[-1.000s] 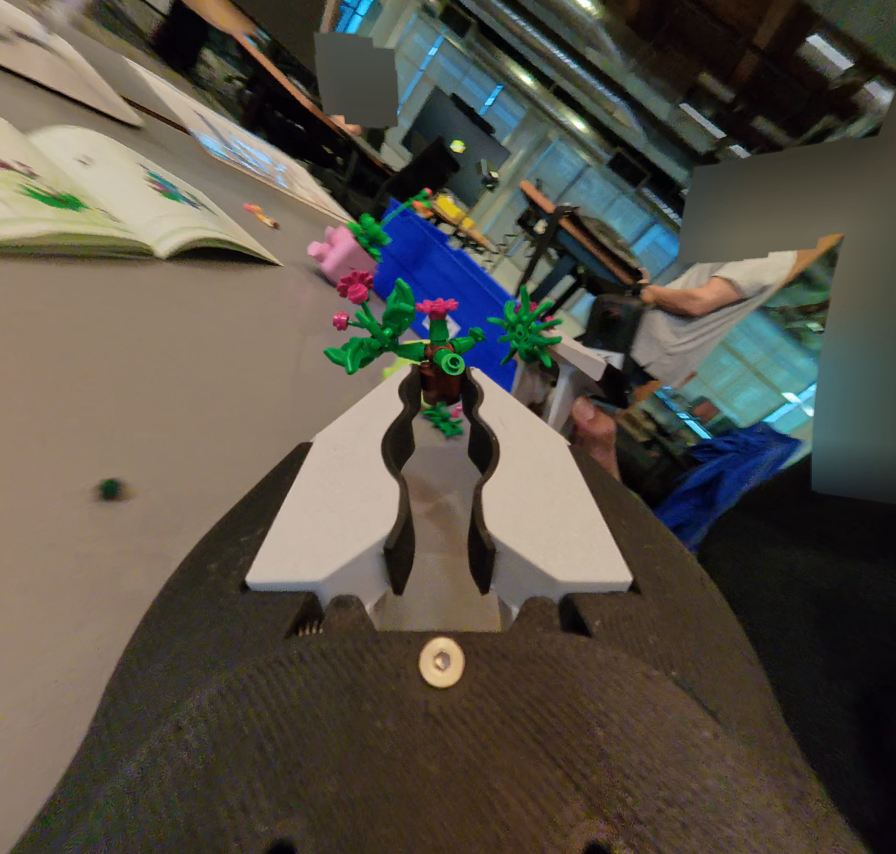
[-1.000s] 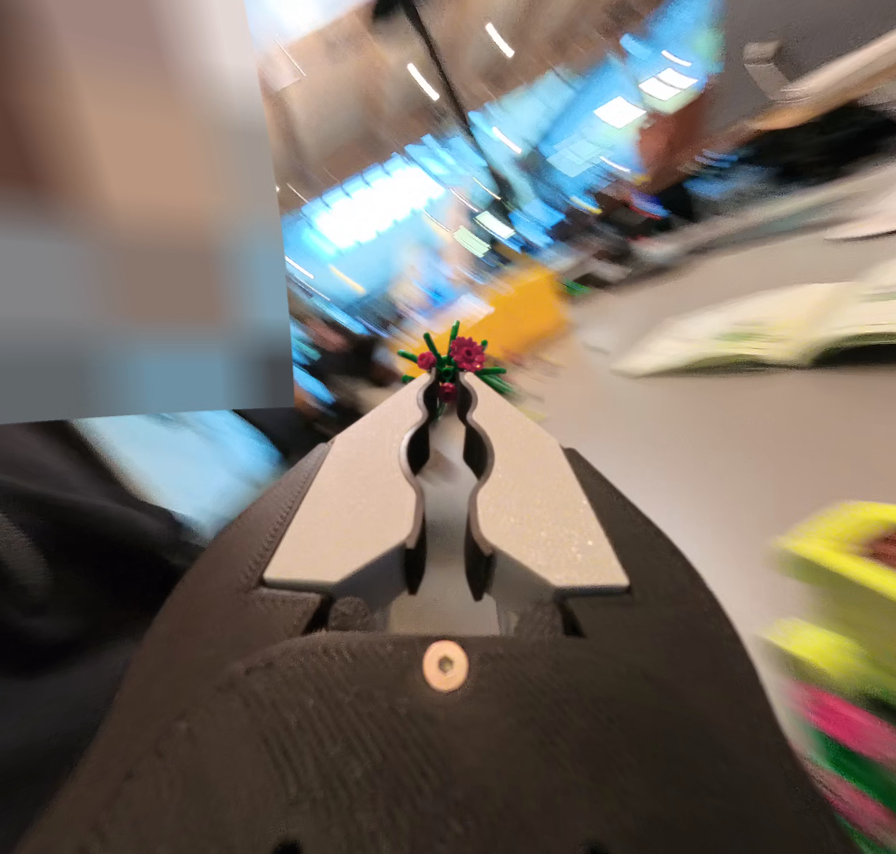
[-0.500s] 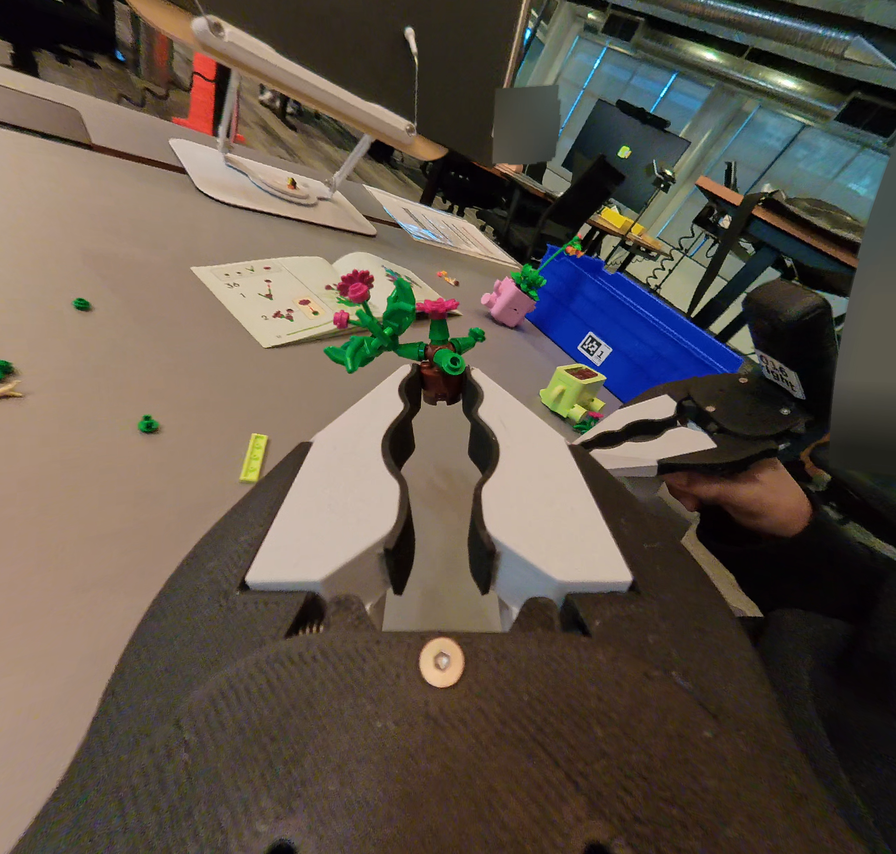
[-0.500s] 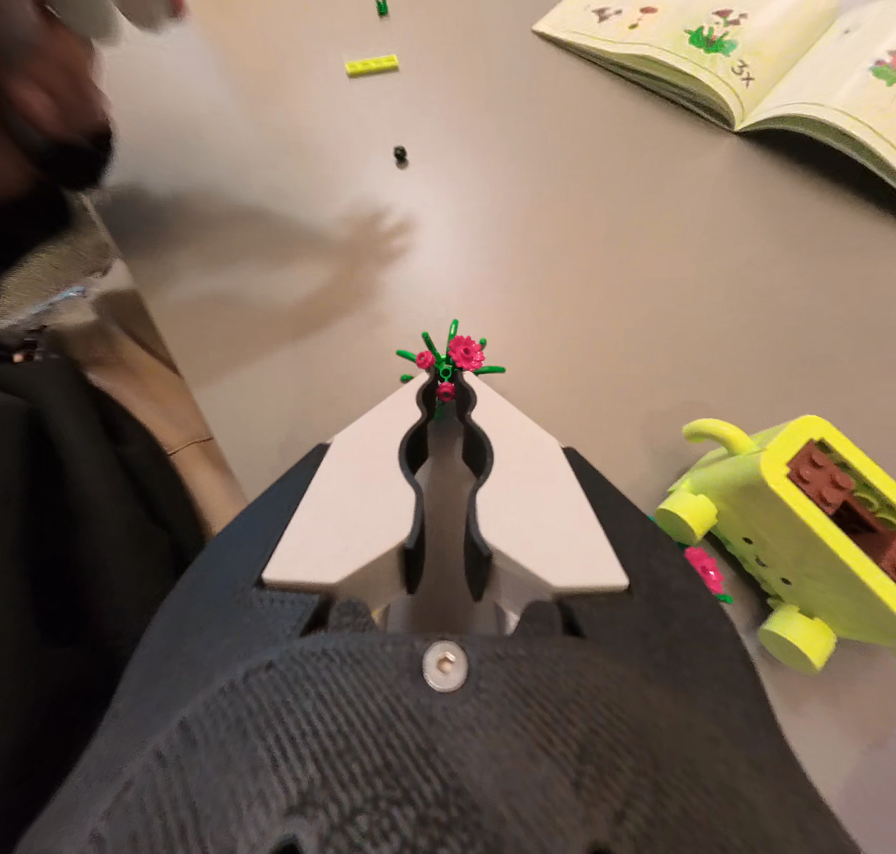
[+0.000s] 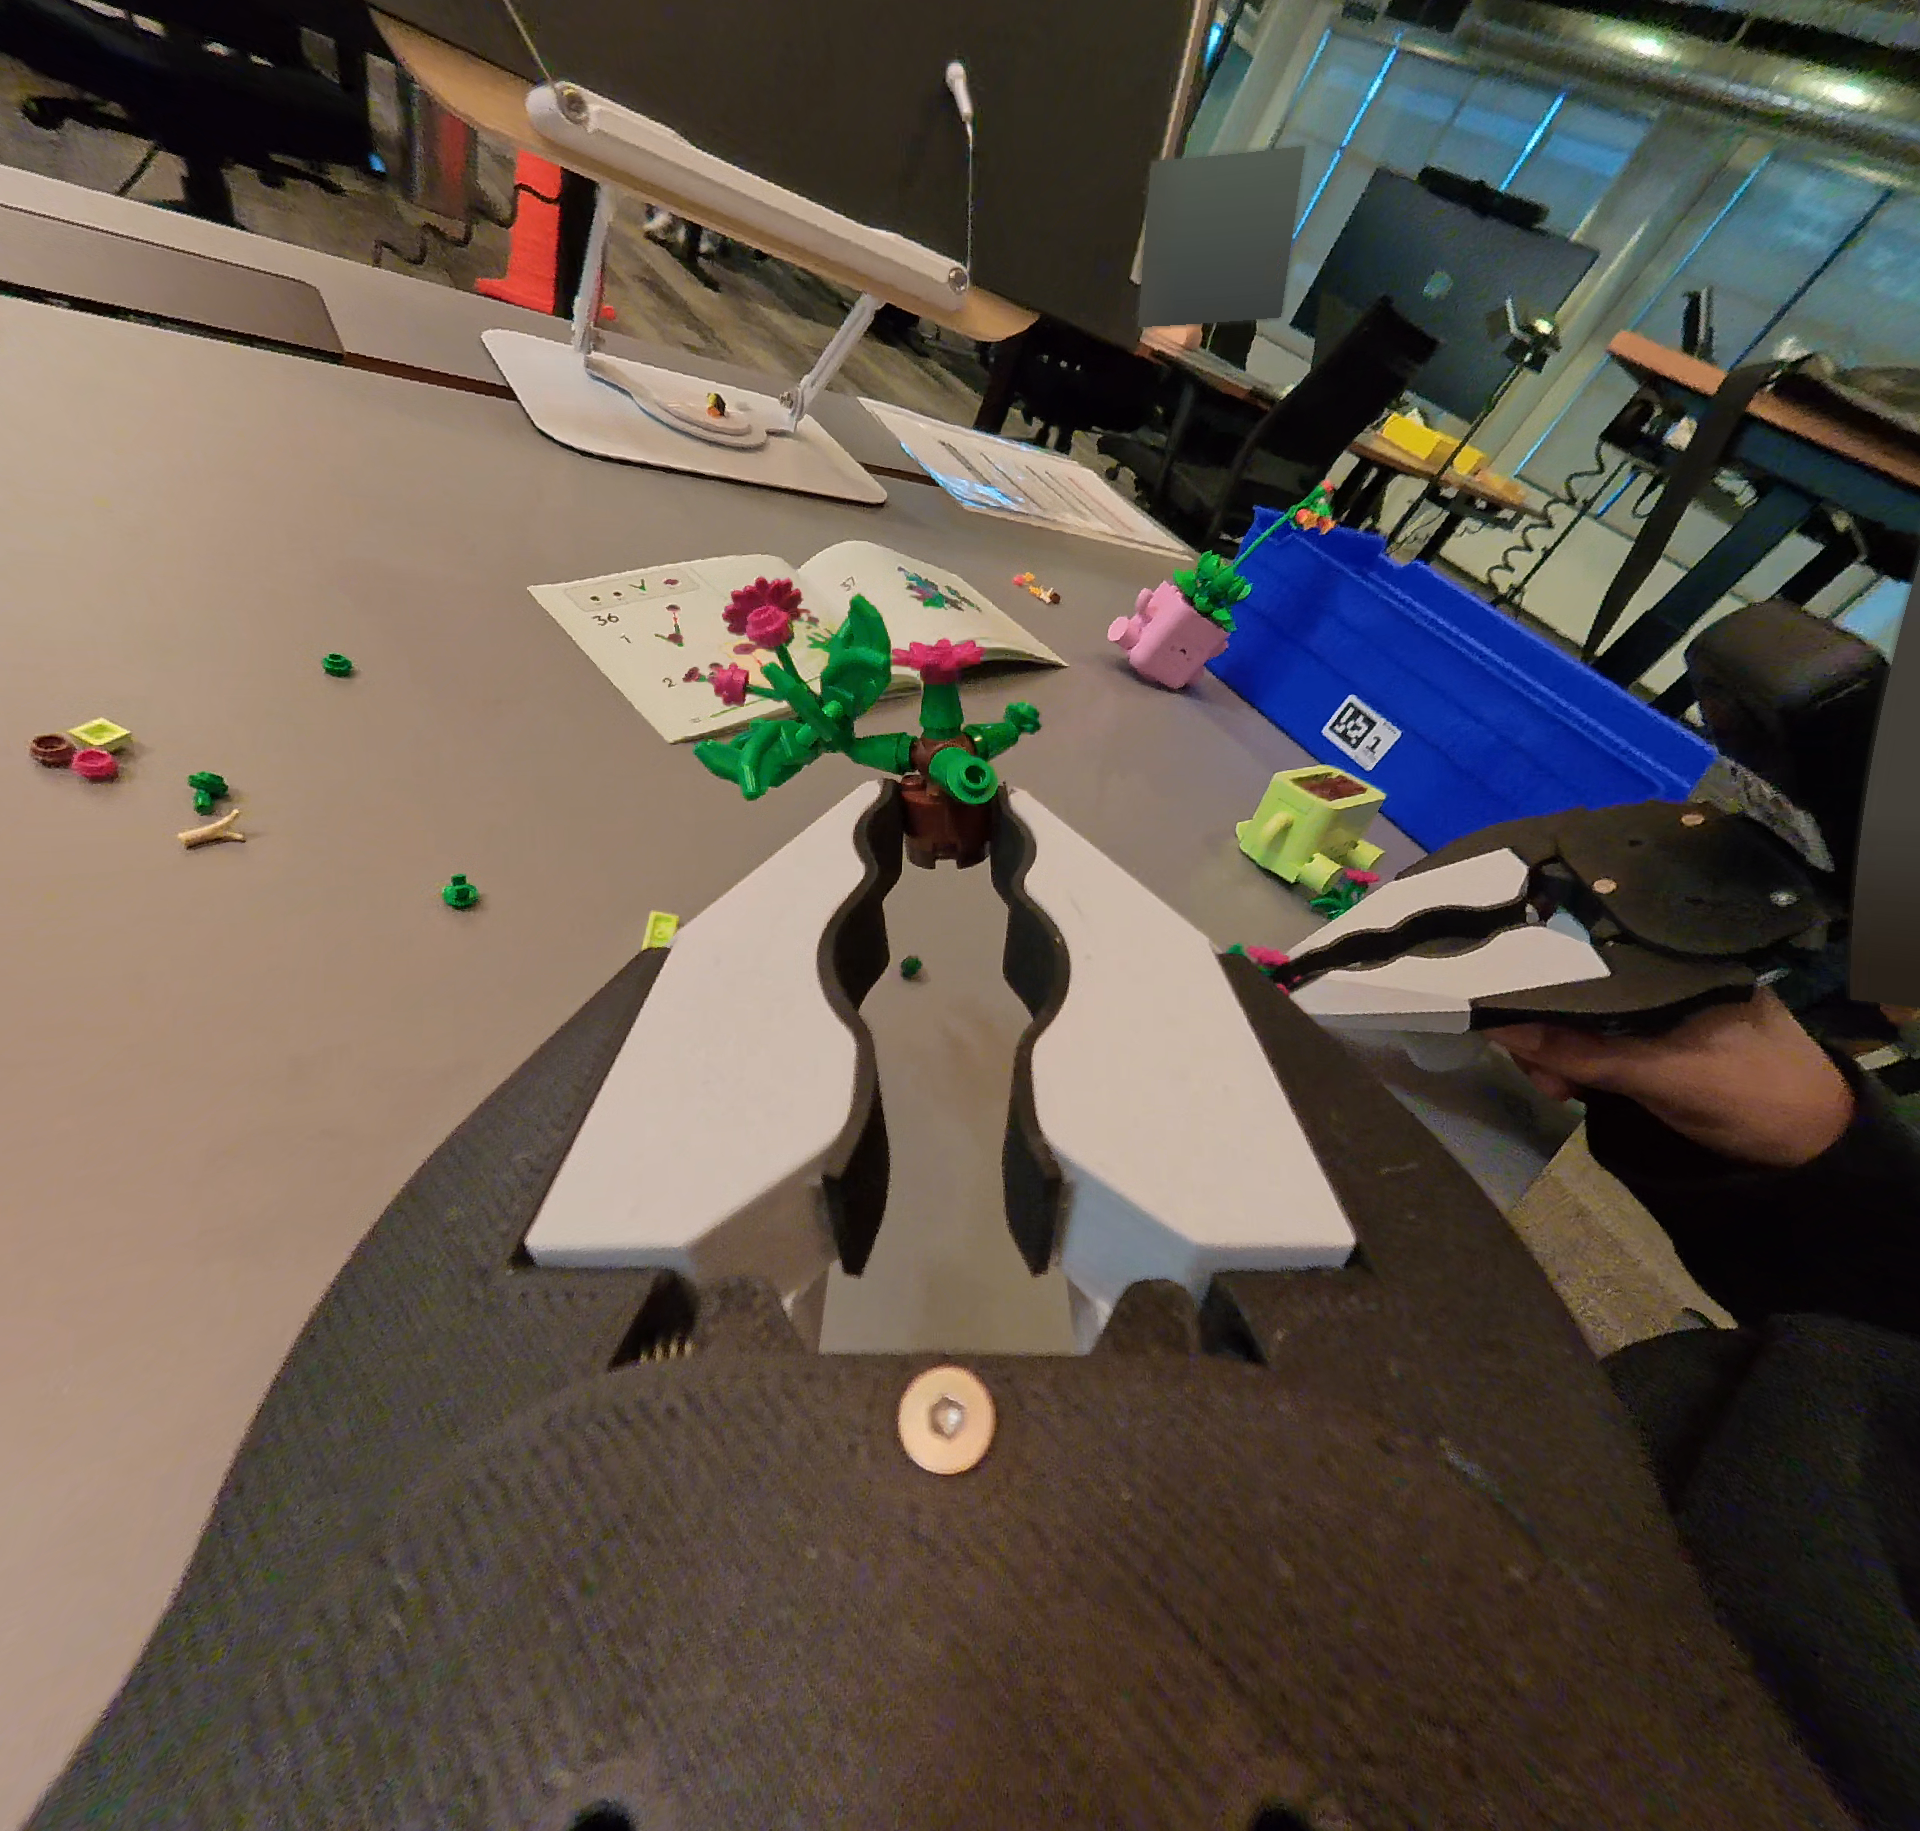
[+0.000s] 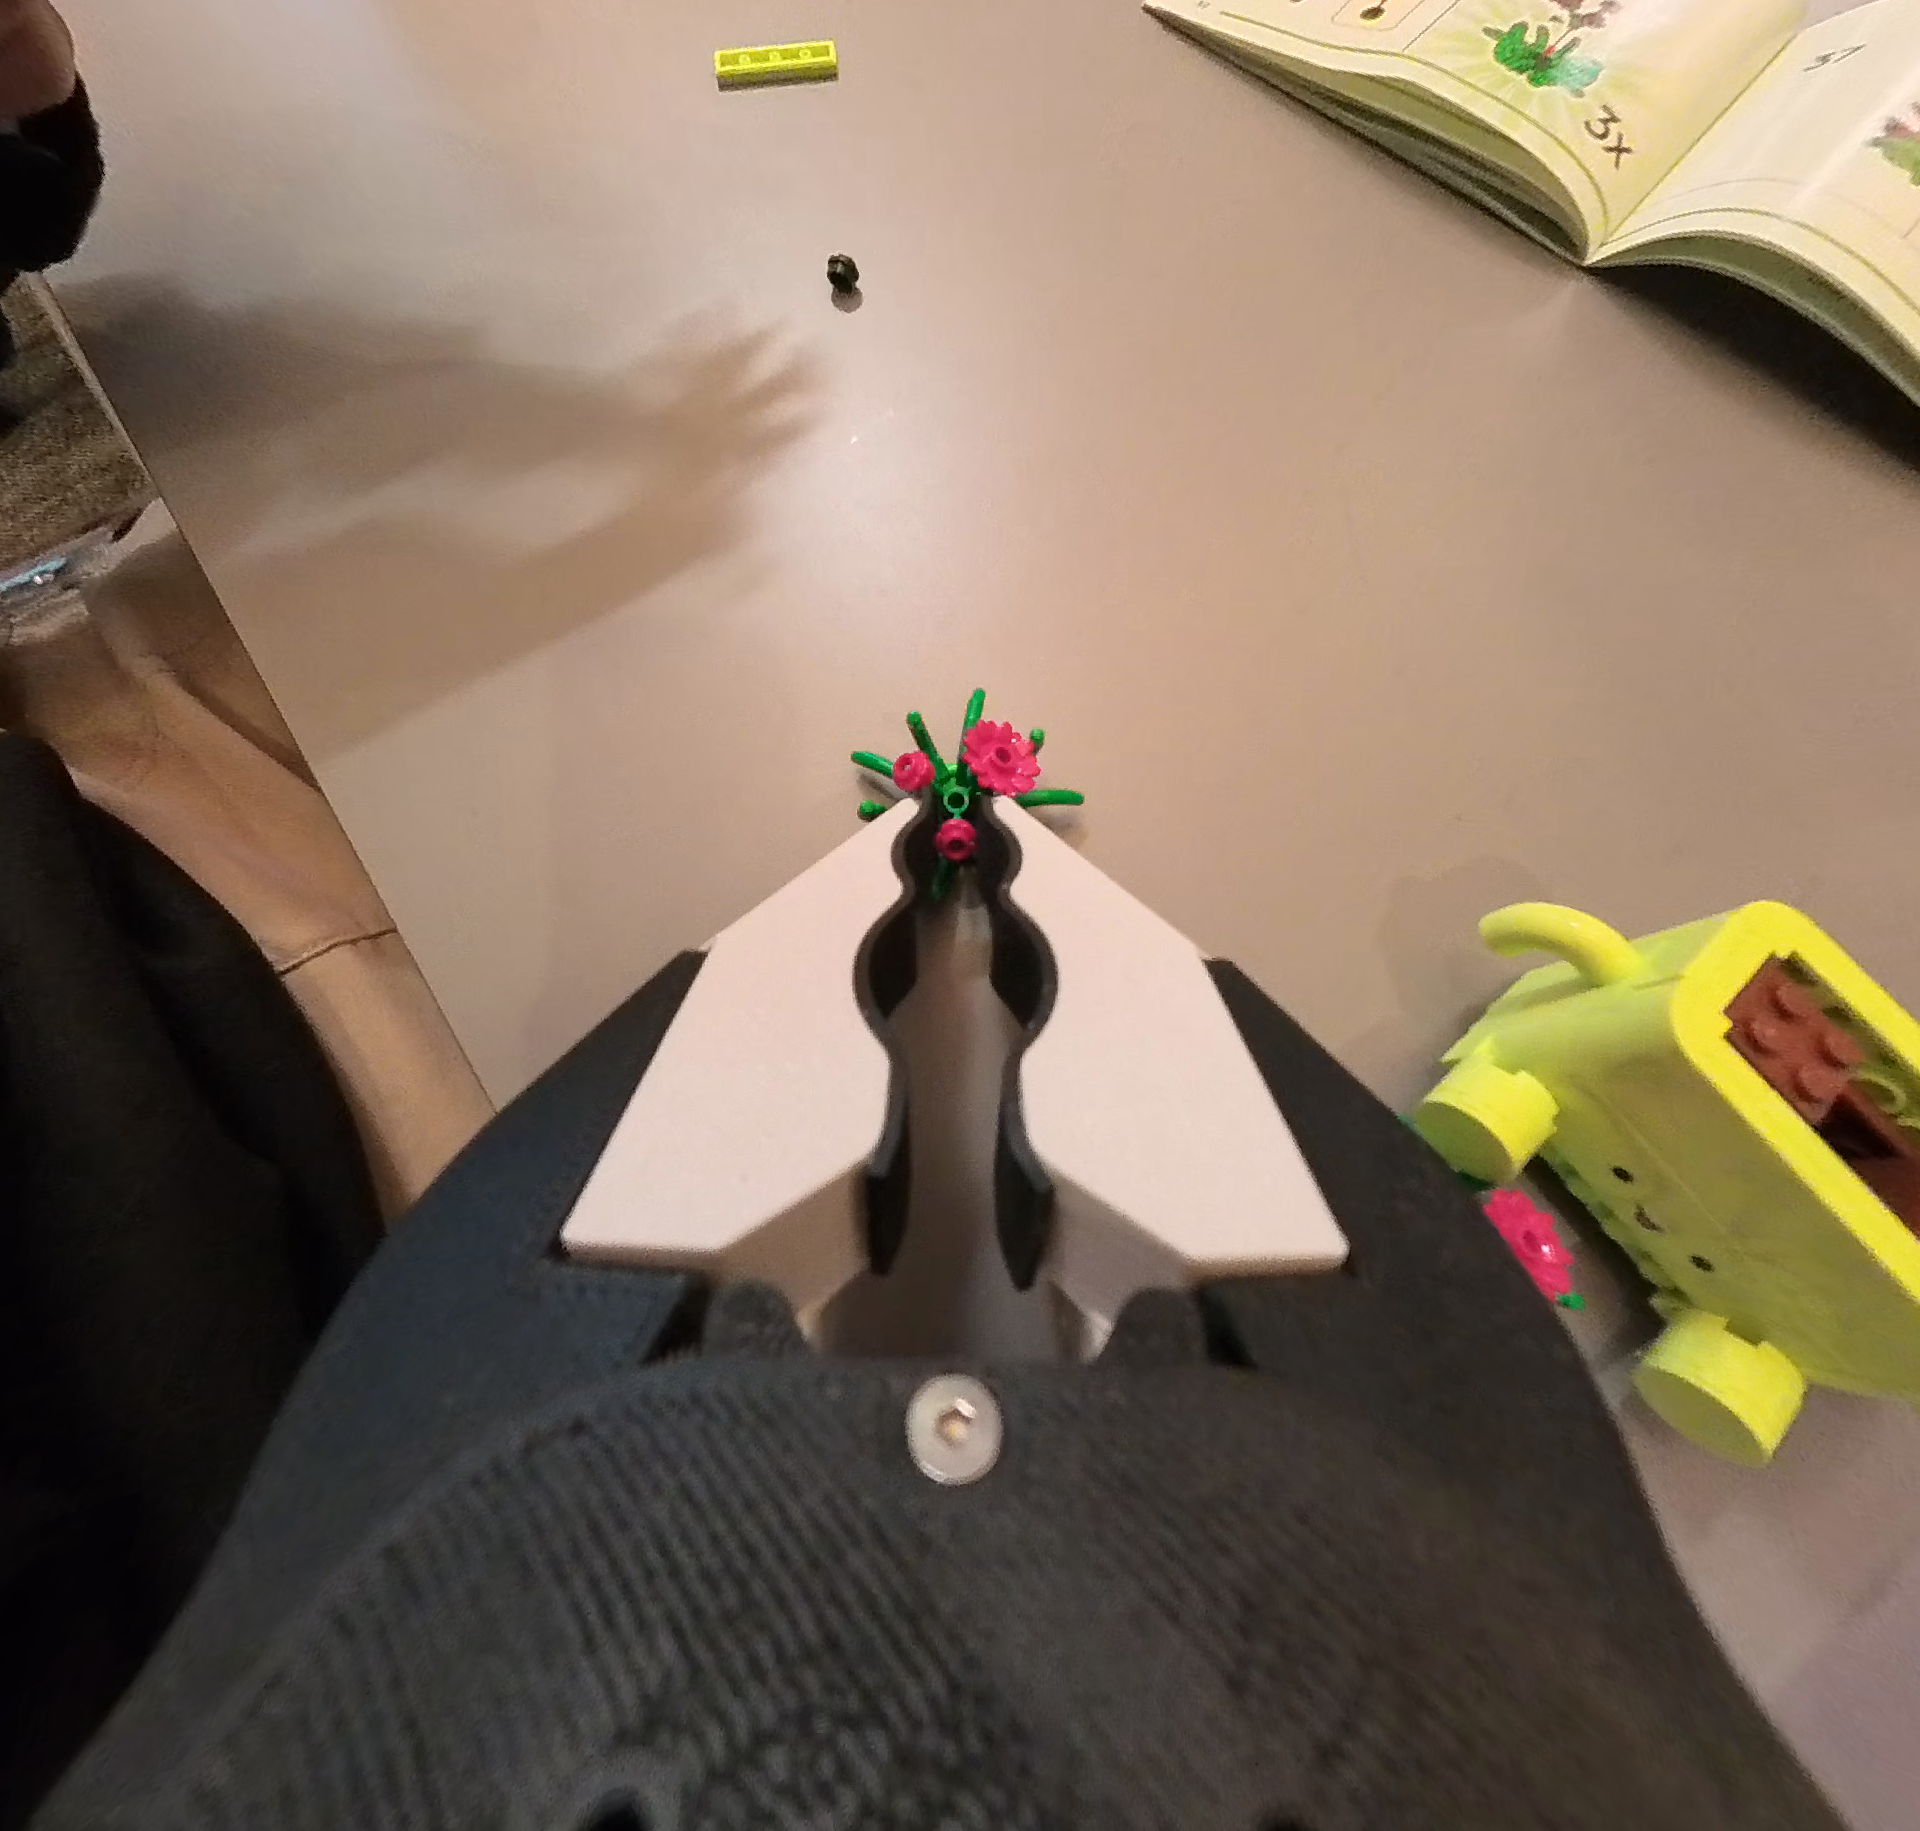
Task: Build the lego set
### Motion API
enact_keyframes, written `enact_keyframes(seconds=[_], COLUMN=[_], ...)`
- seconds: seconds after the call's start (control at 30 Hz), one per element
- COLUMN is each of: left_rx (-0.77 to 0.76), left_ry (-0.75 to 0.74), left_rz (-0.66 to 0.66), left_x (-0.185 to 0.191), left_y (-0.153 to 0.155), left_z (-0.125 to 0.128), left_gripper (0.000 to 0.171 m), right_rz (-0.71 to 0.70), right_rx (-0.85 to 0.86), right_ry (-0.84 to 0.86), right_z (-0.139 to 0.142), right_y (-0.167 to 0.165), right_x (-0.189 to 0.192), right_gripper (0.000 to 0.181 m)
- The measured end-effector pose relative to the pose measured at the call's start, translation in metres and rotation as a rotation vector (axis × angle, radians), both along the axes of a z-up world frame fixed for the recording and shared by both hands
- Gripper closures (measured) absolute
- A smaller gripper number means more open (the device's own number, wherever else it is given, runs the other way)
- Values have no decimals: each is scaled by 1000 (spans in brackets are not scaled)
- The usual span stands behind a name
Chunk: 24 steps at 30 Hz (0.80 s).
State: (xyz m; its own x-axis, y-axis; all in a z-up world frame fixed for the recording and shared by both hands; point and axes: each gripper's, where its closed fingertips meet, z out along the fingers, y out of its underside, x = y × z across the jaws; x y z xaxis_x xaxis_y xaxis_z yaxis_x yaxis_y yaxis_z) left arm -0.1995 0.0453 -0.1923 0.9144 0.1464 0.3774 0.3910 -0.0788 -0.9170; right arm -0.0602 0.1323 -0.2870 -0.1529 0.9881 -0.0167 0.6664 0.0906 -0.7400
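Note:
My left gripper (image 5: pixel 943 815) is shut on the brown base of a lego plant (image 5: pixel 862 701) with green leaves and pink flowers, held above the grey table (image 5: pixel 260 1002). My right gripper (image 6: pixel 954 825) is shut on a small flower sprig (image 6: pixel 966 773) with green stems and pink blossoms; it also shows at the right of the left wrist view (image 5: pixel 1288 971). A lime lego pot (image 6: pixel 1704 1147) with a brown top lies on its side to the right of my right gripper; it also shows in the left wrist view (image 5: pixel 1311 823). An open instruction booklet (image 6: pixel 1558 67) lies farther off.
Loose small pieces lie on the table: a lime plate (image 6: pixel 775 63), green studs (image 5: pixel 459 891), pink and brown bits (image 5: pixel 78 751). A pink pot with a plant (image 5: pixel 1174 628) stands by a blue bin (image 5: pixel 1455 701). A white stand (image 5: pixel 707 410) is at the back. A loose pink flower (image 6: pixel 1529 1246) lies by the lime pot.
Both grippers have swung from facing the room down toward the table, still holding their pieces. In the last half second the right gripper came a little nearer the lime pot.

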Motion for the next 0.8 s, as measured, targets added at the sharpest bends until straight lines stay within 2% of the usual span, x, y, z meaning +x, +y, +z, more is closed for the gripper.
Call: enact_keyframes(seconds=[0.1, 0.8], left_rx=[-34, -298], left_ry=[52, 653], left_rz=[4, 86], left_x=[3, 23], left_y=[3, 15], left_z=[-3, -12], left_gripper=[157, 157], right_rz=[-2, 8], right_rx=[5, -38], right_ry=[5, 31], right_z=[1, 4], right_y=[1, 1], right_x=[0, 1], right_gripper=[176, 172])
